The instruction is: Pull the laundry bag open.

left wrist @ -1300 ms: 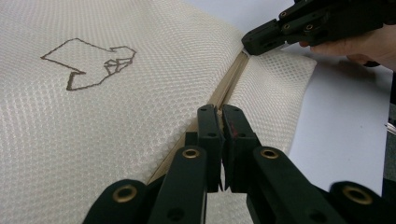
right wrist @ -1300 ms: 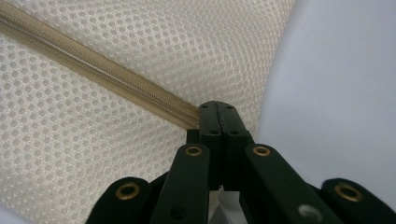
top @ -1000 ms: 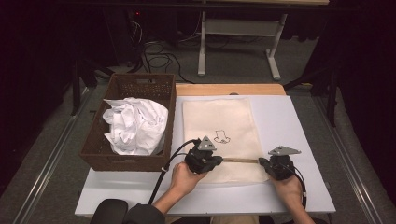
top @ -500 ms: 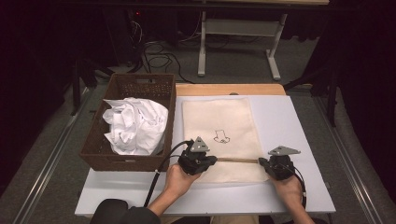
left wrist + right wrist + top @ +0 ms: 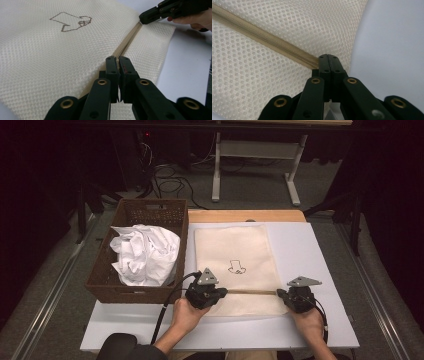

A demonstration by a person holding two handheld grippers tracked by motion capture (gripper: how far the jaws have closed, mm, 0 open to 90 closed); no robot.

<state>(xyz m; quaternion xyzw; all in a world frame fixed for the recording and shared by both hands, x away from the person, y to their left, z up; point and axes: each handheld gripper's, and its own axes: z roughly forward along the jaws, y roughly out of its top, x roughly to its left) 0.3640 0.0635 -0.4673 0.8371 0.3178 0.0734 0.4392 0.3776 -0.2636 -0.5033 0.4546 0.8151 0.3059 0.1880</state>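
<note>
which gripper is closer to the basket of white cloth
Left. The left gripper sits just off the basket front right corner, on the mesh bag's zipper; the right gripper is across the bag.

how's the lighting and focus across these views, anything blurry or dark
High view: table brightly lit, surroundings nearly black, slightly soft. Left gripper view: mesh bag weave sharp, the nearest jaw parts softer. Right gripper view: zipper and mesh crisp, jaws dark, little glare.

Right gripper, jaws pressed together on the end of a beige zipper running across cream mesh fabric; pale table surface alongside.
</note>
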